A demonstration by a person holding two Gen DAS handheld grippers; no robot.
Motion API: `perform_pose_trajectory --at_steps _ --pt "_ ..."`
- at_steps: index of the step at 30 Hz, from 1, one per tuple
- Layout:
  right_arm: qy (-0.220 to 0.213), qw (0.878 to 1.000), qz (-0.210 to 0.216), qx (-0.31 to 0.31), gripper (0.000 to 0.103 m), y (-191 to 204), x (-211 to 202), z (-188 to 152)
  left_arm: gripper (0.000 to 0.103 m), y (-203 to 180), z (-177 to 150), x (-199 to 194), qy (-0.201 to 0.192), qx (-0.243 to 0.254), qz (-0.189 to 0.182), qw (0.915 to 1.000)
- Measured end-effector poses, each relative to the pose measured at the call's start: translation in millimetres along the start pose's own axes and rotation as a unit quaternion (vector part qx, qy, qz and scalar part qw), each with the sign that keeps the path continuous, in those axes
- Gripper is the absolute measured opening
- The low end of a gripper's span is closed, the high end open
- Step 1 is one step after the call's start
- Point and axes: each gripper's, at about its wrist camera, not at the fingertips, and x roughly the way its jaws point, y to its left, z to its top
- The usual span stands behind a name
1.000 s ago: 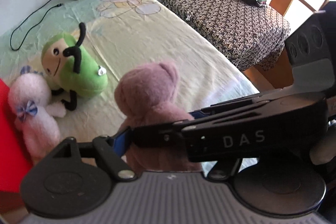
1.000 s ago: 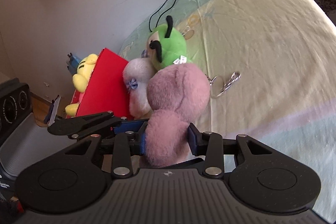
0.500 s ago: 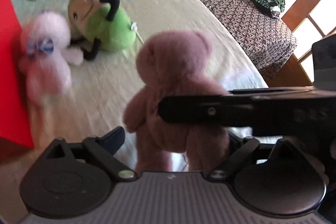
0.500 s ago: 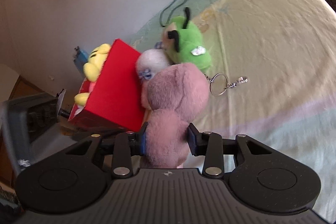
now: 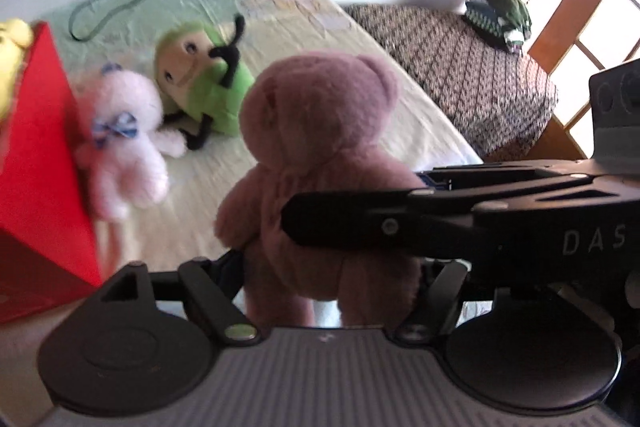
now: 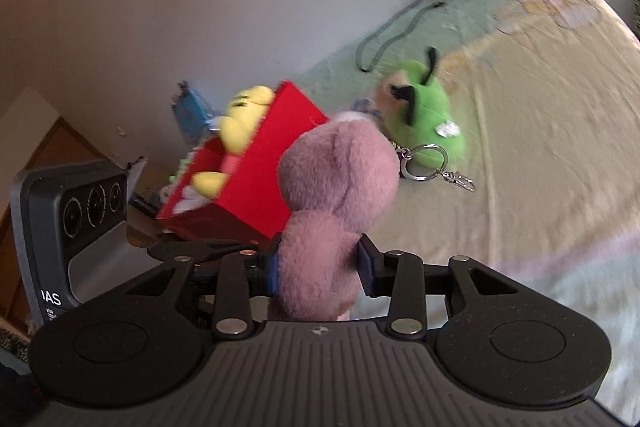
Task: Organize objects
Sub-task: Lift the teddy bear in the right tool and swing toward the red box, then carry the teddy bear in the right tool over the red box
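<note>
While the right gripper (image 6: 318, 269) clamps the pink bear (image 6: 336, 203) above the bed (image 6: 540, 147), the left gripper (image 5: 332, 279) sits nearly shut around its legs (contact unclear). A yellow toy (image 6: 240, 115) is already in the red box (image 6: 256, 187); the green plush (image 5: 204, 75) and white bear (image 5: 120, 139) remain out.
</note>
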Motion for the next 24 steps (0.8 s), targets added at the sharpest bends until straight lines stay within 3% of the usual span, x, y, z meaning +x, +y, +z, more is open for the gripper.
perform_pose_trajectory --at_steps 7,13,24 --pt "-0.011 0.998 0.061 -0.017 0.039 32 5 7 0.073 11 -7 -53 -0.058 -0.006 0.027 0.998" --pt "-0.026 0.996 0.077 -0.048 0.039 71 14 16 0.073 35 -5 -92 -0.102 0.0 0.024 0.9945" --pt "-0.06 0.991 0.11 -0.048 0.039 144 70 24 0.073 118 -12 -165 -0.153 0.006 0.027 0.9878"
